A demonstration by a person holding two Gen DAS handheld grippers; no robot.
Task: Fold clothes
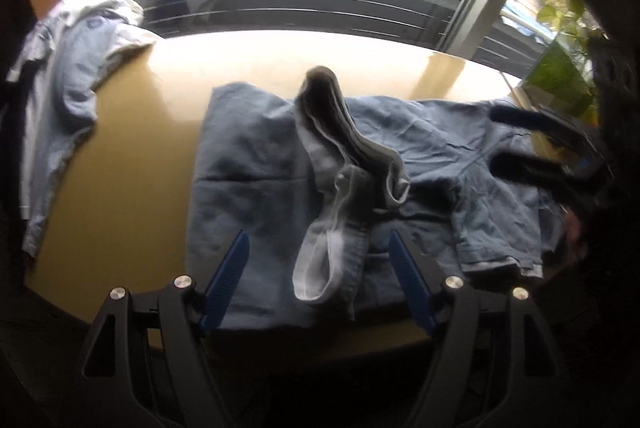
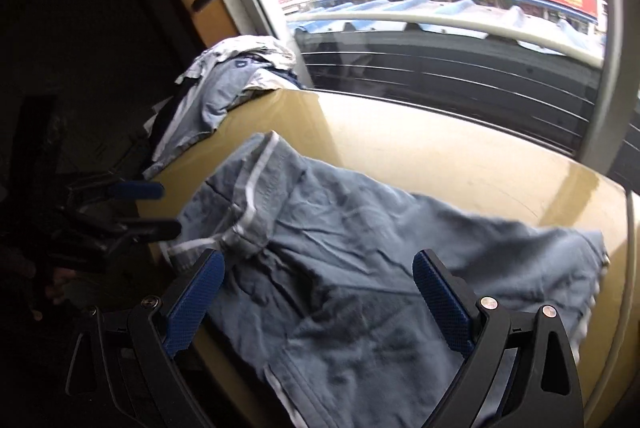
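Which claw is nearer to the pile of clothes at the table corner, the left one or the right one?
Left. The left claw is open at the table edge just below the pile of clothes; the right claw is open over the blue shorts, farther away.

I count one blue garment (image 1: 256, 164) spread on one tabletop (image 1: 136, 156), one heap of clothes (image 1: 68, 68) at its corner, one potted plant (image 1: 564, 68), and two tongs: left (image 1: 318, 250), right (image 2: 320, 268).
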